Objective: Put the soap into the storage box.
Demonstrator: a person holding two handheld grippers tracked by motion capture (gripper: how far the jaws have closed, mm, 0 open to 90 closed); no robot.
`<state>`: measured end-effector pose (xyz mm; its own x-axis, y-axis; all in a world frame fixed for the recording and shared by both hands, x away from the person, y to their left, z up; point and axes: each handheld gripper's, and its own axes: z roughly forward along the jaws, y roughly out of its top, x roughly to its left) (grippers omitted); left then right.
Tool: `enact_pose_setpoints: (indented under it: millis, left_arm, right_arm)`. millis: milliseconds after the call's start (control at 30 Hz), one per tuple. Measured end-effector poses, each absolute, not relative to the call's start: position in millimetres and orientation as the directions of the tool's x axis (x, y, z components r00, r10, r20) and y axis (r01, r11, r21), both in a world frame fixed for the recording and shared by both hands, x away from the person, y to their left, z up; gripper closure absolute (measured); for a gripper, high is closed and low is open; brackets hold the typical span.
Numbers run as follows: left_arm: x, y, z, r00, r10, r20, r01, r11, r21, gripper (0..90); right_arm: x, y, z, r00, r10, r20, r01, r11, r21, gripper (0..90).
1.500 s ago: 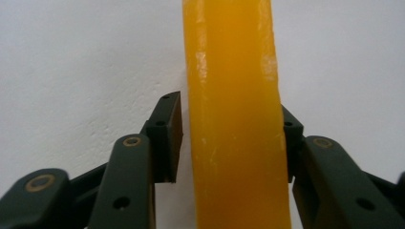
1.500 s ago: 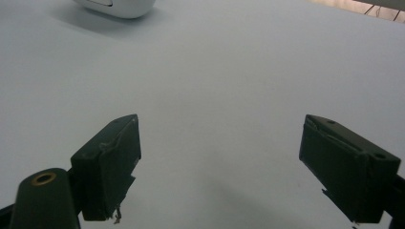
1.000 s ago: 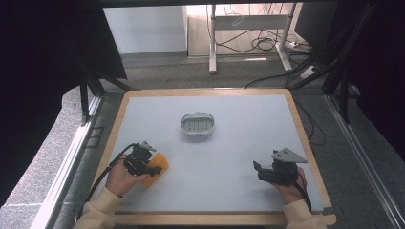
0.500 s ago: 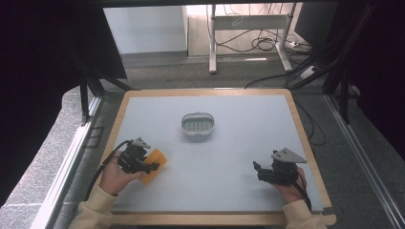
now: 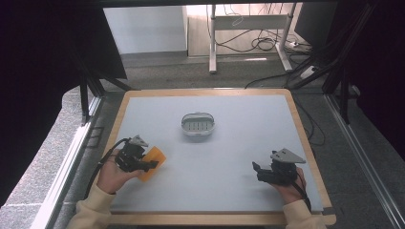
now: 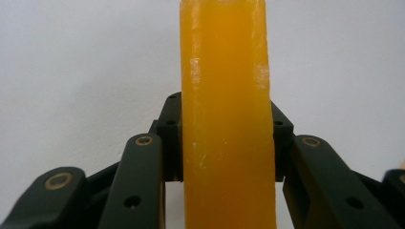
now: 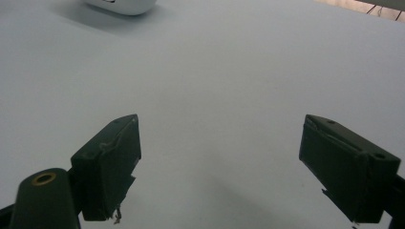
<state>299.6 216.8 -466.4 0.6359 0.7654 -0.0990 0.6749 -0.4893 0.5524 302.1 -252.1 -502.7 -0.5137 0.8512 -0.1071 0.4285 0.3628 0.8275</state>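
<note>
Left gripper [image 5: 143, 164] down at about 8 o'clock on the tabletop [image 5: 239, 143], jaws clamped on an orange bar [image 5: 154, 161]. Looks like soap or a sponge, honestly can't tell which. In the left gripper view, same bar [image 6: 228, 119] standing straight up the middle of the frame, black pads squeezing it from both sides, plain pale tabletop behind it. Seen from above, sticking out of the jaws toward 2 o'clock, tilted, low over the surface; can't tell if a corner touches down or not. Hand [image 5: 112, 174] wrapped around the gripper body, cream sleeve [image 5: 93, 210] coming in from the bottom edge, cable looping round the wrist.

Right gripper [image 5: 260, 172] over at roughly 4 o'clock, near the right rim, well apart from the left one. Jaws spread wide with nothing between them, just bare tabletop in the right gripper view [image 7: 219, 162]. Pointing toward 9 o'clock-ish, grey three-cornered plate [image 5: 287, 156] on top.

Small white dish [image 5: 198, 125] with a slotted bottom sitting near the centre, a touch toward 12 o'clock, well clear of both grippers. Edge of it peeking in at the top left of the right gripper view [image 7: 124, 5]. Wooden border [image 5: 119, 124] round the whole tabletop, desk legs and cables on the floor beyond at 12.
</note>
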Motion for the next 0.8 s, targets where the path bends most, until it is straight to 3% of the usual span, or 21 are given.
enact_pose_setpoints:
  millis: [800]
  left_arm:
    - [312.5,208.4,-432.6,0.691,0.721,-0.053,0.595,-0.526,0.607,61.7]
  right_arm:
    - [302.0,-251.4,-505.4,-0.520,0.848,-0.104,0.434,0.367,0.823,14.6]
